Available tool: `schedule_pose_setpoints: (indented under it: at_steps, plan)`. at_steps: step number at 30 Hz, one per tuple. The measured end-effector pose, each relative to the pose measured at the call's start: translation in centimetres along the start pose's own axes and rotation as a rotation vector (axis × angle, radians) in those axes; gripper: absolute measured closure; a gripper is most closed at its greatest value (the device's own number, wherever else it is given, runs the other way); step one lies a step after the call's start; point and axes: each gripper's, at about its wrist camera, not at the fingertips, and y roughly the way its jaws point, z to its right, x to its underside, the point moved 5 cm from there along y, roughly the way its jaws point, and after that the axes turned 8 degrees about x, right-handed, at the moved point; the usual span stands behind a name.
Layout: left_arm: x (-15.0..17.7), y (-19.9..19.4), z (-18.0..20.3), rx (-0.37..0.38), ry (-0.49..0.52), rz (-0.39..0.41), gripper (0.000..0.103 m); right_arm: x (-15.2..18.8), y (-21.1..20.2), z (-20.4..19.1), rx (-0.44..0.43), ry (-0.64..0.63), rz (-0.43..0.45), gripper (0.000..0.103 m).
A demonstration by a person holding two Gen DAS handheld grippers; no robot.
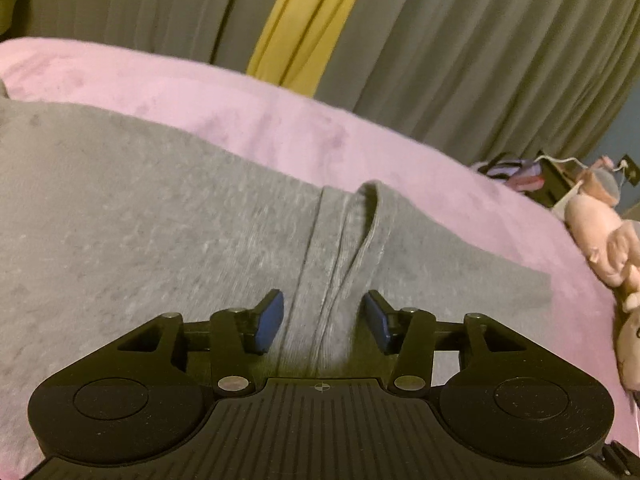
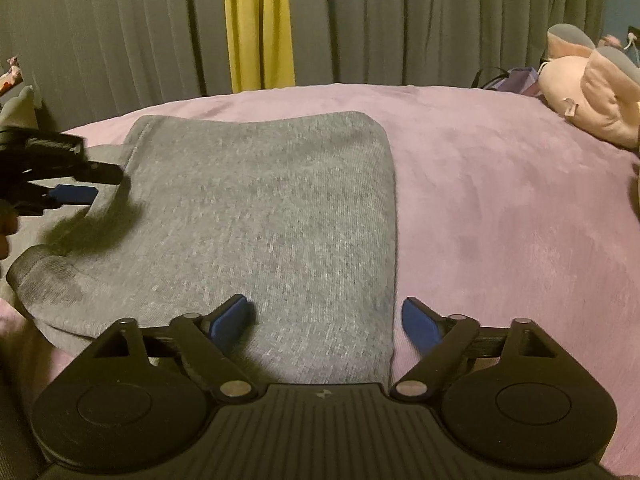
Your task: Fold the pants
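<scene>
Lying flat on a pink blanket: 1 pair of grey pants, heathered knit, already folded over into a broad panel. The right edge runs straight down toward the camera in the right wrist view; a ribbed cuff or band curls at the panel's lower left.

Left gripper: jaws spread, blue pads on either side of a raised ridge of grey fabric where a hemmed edge folds over. The pads stand apart from the ridge, nothing pinched. From the right wrist view the same gripper shows at the panel's left edge, 1 blue pad visible, casting a shadow on the cloth.

Right gripper: jaws spread wide, straddling the panel's right edge at its near end; 1 pad is over grey cloth, the other over pink blanket. Whether the pads touch the surface cannot be told.

Surroundings: grey pleated curtains with 1 yellow strip behind the bed; 1 pink plush toy at the blanket's right side; small clutter beyond the far right edge, too blurred to identify.
</scene>
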Motion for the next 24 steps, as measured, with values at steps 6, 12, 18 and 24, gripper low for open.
schedule_pose_setpoints:
  at_steps: [6,12,18,24]
  plan:
    - [-0.8,0.7,0.8,0.105,0.059,-0.062,0.082,0.1,1.3,0.8,-0.006,0.086,-0.045,0.004]
    - [-2.5,-3.3,0.9,0.210,0.086,0.096,0.082,0.0,0.8,0.2,-0.003,0.056,-0.014,0.004]
    - [-4.6,-9.4,-6.3,0.002,-0.122,0.216,0.053,0.1,0.9,0.1,-0.004,0.046,-0.025,0.004]
    - [-3.4,-22.9,-18.0,-0.226,-0.379,0.535,0.031,0.1,1.2,0.6,-0.018,0.083,-0.048,0.004]
